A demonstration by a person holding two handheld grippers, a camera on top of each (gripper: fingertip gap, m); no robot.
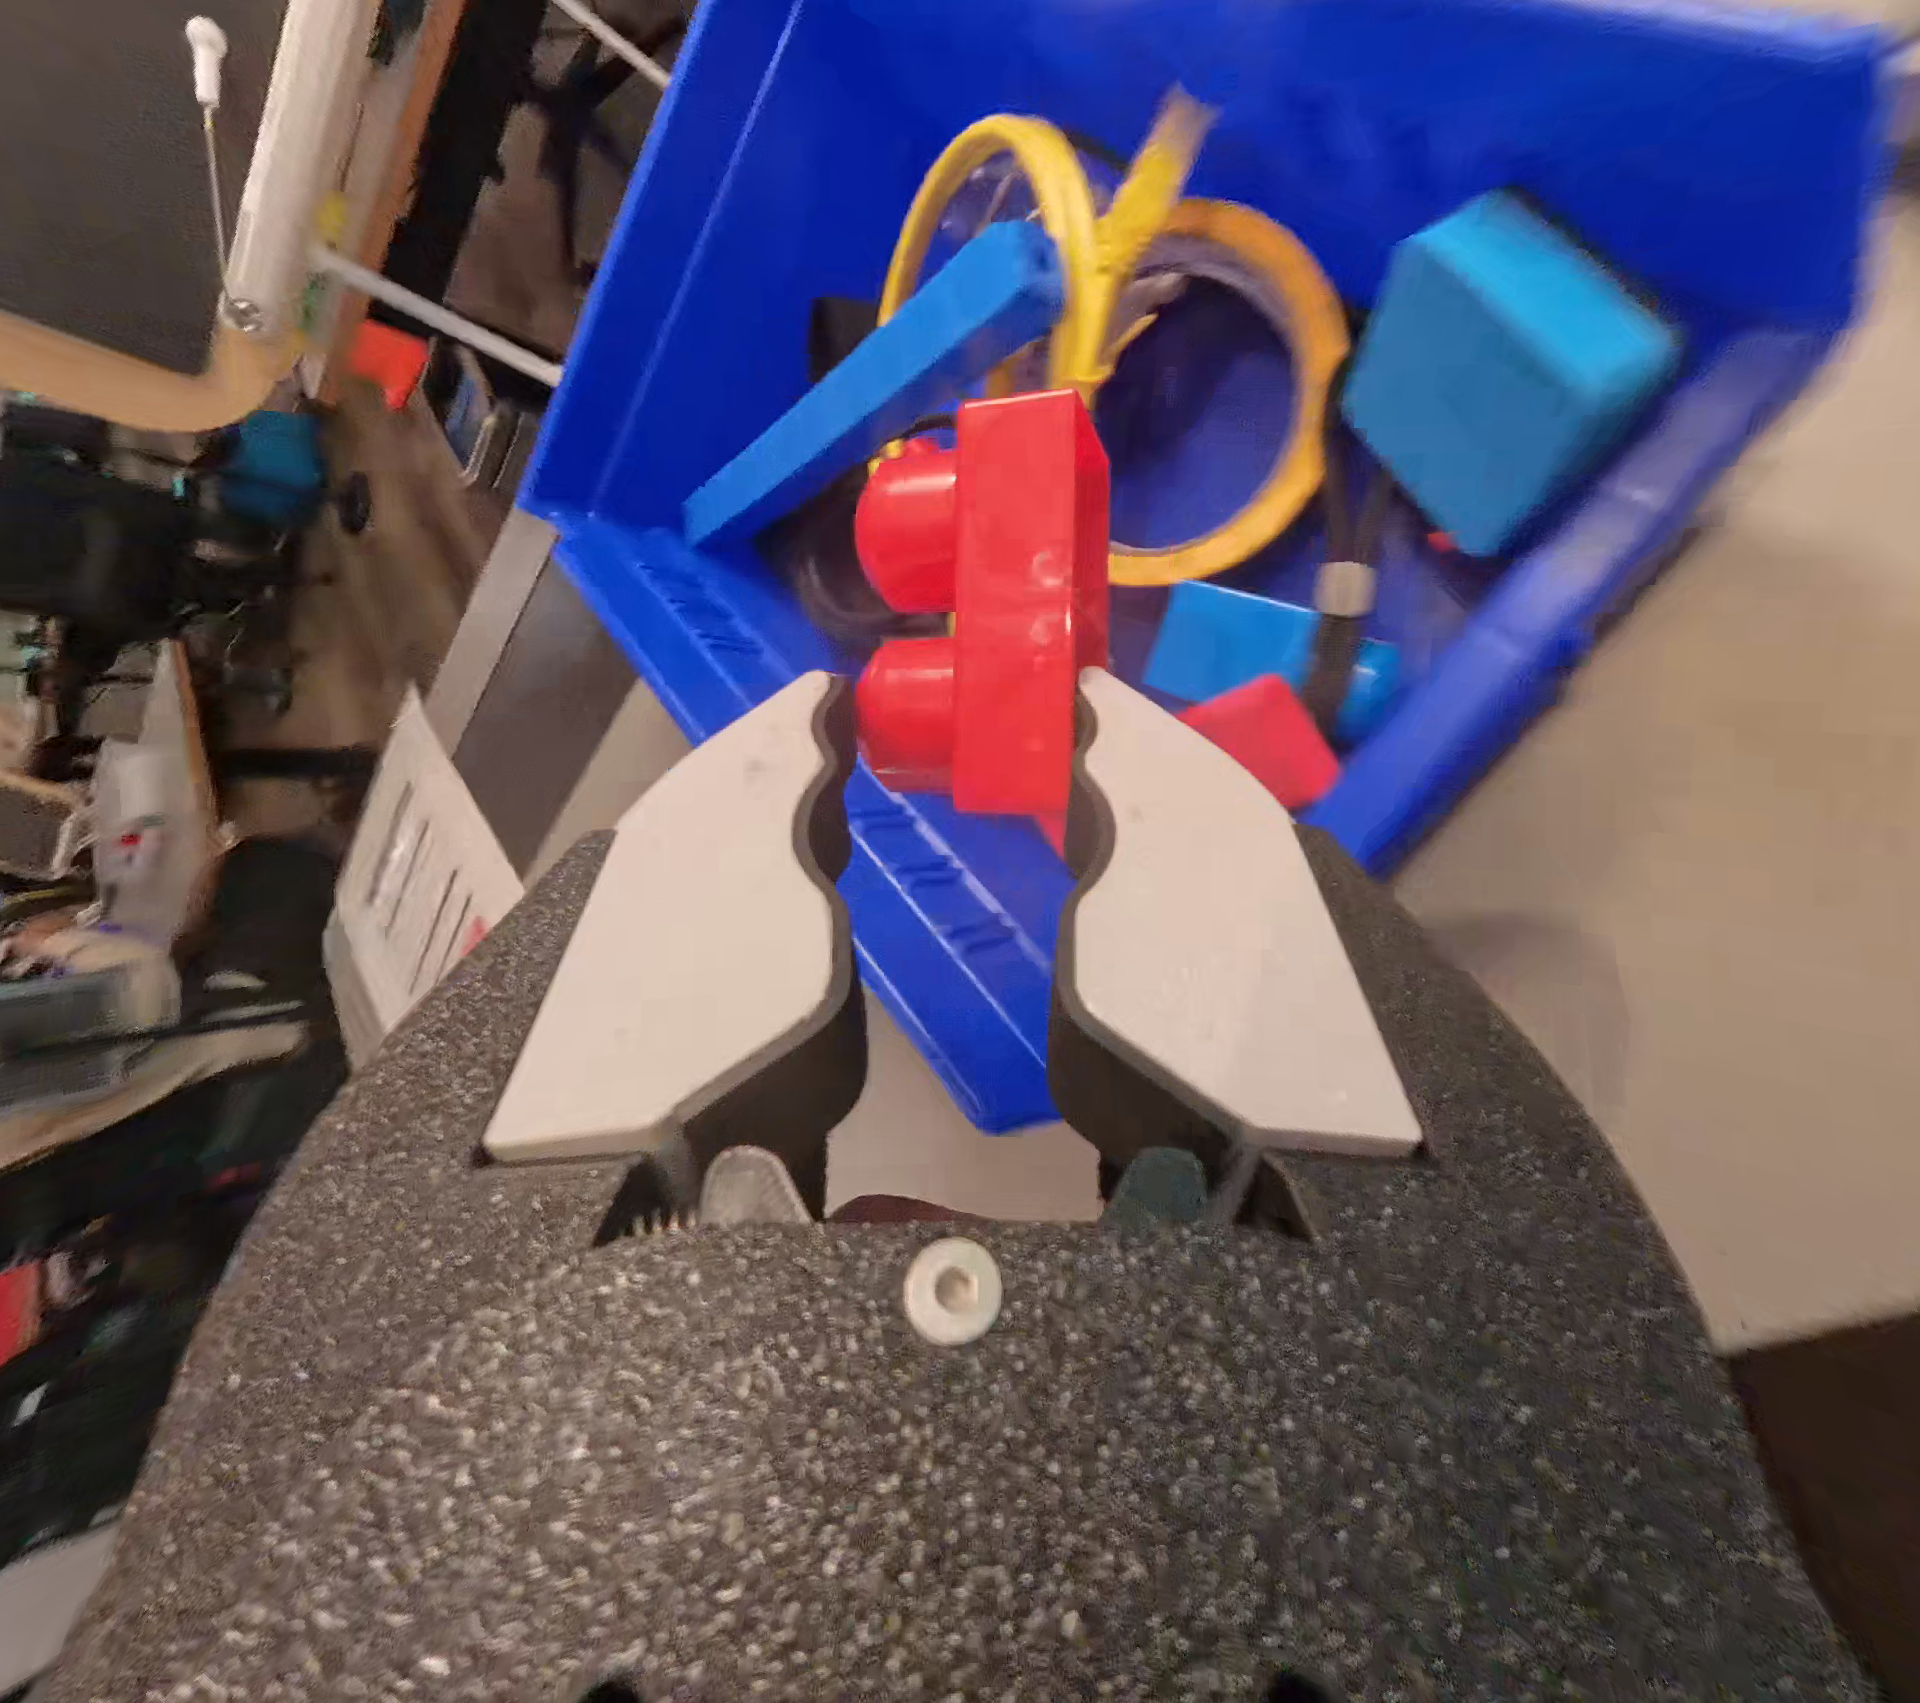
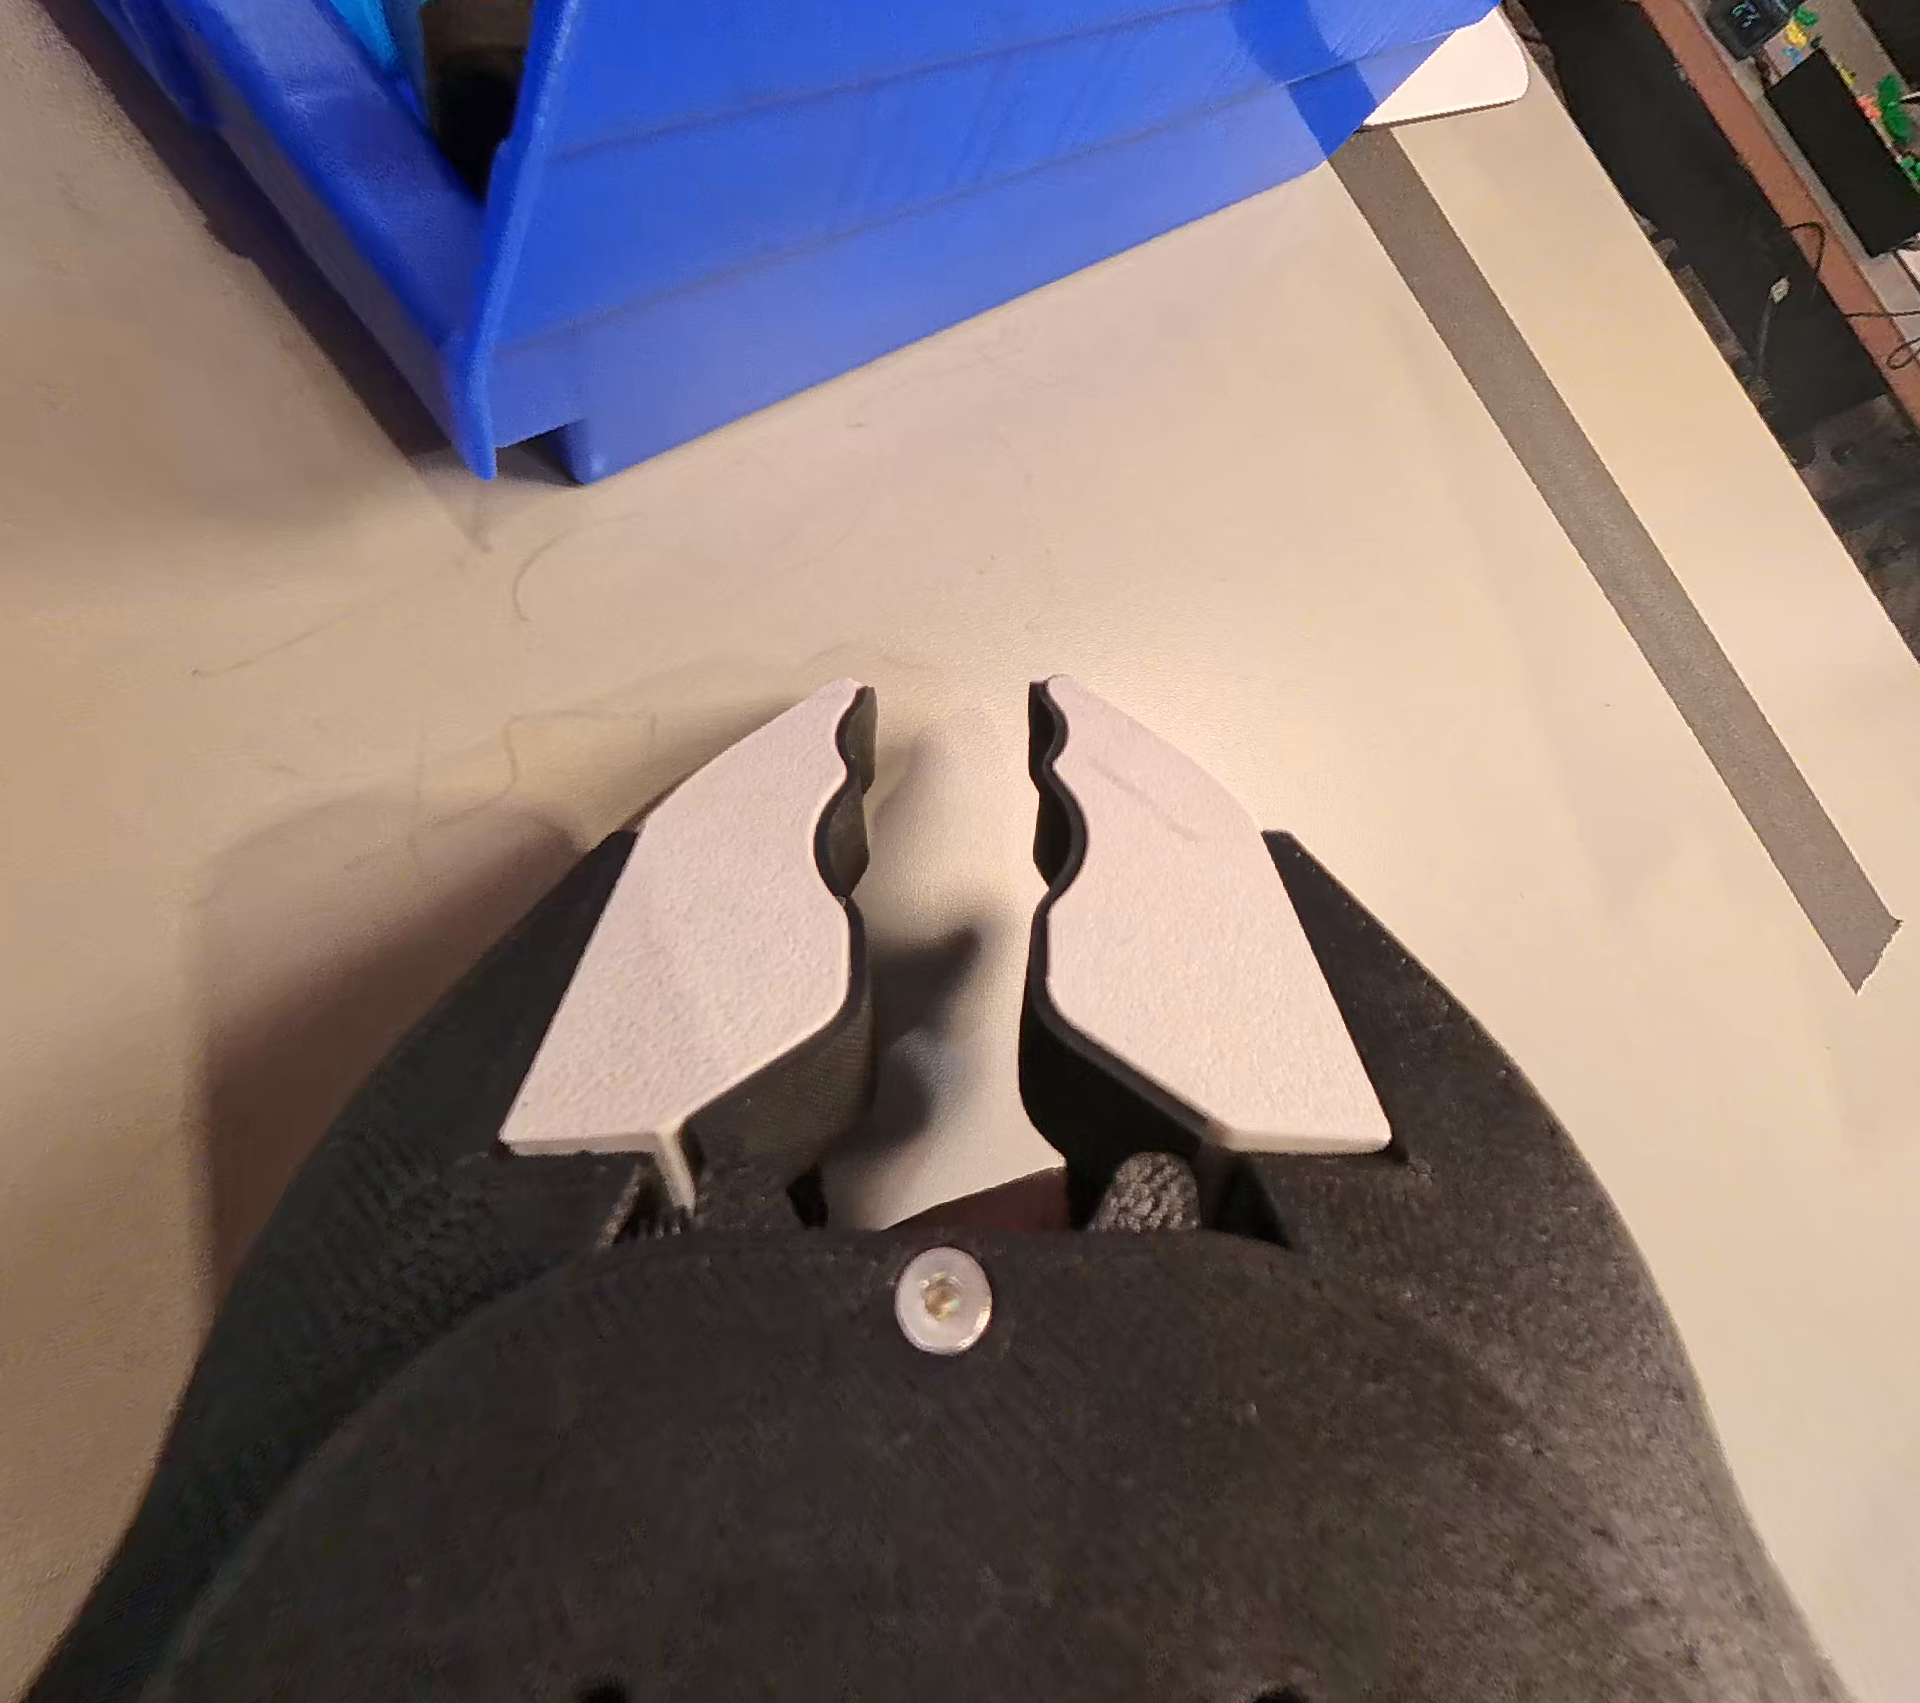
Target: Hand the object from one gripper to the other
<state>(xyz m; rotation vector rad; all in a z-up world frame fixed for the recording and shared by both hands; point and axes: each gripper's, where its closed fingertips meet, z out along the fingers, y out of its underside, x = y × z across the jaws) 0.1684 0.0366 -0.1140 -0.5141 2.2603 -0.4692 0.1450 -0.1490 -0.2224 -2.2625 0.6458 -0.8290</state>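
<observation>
the left gripper (image 1: 961, 718) gripped a red brick (image 1: 997, 604) above the blue bin (image 1: 1351, 53); the right gripper (image 2: 951, 718) waited, parted and empty, over the table (image 2: 1143, 510). handover undone.

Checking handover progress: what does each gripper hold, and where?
Left gripper pinches the red brick at its near end, across stud and flat back. Right gripper holds nothing.
</observation>
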